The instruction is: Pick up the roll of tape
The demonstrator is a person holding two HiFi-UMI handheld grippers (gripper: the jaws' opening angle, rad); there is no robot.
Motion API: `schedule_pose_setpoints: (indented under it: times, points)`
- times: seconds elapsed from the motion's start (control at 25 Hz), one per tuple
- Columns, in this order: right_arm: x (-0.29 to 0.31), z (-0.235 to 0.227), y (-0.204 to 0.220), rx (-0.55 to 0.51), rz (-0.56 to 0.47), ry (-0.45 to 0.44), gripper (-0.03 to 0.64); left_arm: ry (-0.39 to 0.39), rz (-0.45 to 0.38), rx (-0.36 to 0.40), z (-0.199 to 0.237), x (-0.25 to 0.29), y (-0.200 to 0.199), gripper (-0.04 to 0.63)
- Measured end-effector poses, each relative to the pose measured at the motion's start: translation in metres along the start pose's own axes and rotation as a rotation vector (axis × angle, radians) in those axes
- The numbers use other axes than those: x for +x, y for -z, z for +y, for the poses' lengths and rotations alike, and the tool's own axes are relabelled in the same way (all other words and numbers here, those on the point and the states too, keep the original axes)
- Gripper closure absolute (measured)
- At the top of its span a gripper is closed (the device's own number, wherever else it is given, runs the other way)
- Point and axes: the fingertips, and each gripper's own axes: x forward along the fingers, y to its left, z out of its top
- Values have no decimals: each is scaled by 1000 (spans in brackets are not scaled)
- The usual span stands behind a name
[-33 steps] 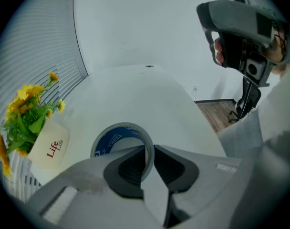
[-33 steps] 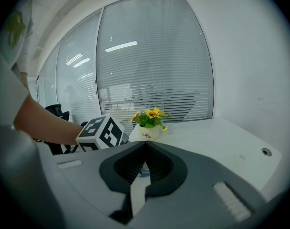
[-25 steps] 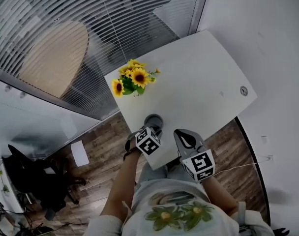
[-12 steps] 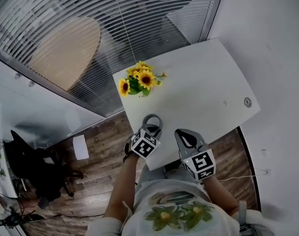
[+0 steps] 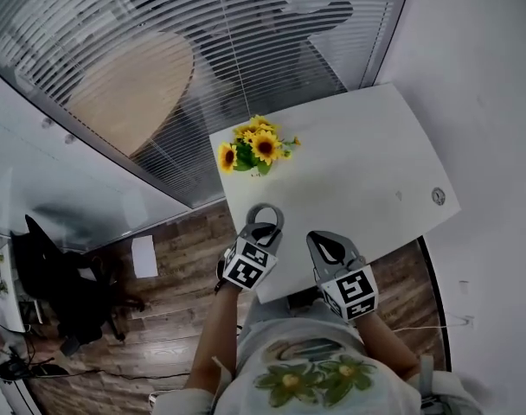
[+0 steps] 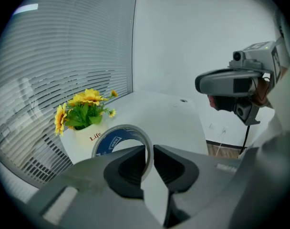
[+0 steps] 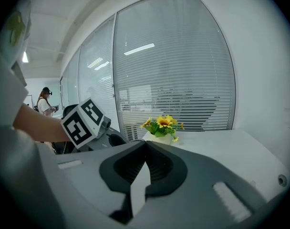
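The roll of tape (image 5: 265, 213) is a grey ring with a blue inner core, held up off the white table (image 5: 367, 167) near its front left corner. My left gripper (image 5: 264, 232) is shut on the ring's wall. In the left gripper view the tape (image 6: 127, 128) stands upright on edge, with one jaw inside the ring and the other outside, at the gripper's (image 6: 150, 152) tips. My right gripper (image 5: 329, 247) hovers over the table's front edge, a little to the right. In its own view the right gripper (image 7: 145, 145) is shut and holds nothing.
A white pot of sunflowers (image 5: 256, 148) stands at the table's far left edge, just beyond the tape. Slatted glass blinds (image 5: 202, 41) run behind it, and a white wall lies to the right. Wooden floor and a dark office chair (image 5: 60, 292) lie lower left.
My left gripper has risen with the tape roll in it, lifting it off the table, and has rolled somewhat. The right gripper has stayed about where it was.
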Motion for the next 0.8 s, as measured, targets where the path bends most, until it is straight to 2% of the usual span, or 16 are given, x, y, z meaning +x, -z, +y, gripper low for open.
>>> schedule_pose_setpoints:
  times: [0.8]
  points:
    - [-8,7,-21,-35,-32,-87,615,-152,-246,-50,-7,-73,-54,533]
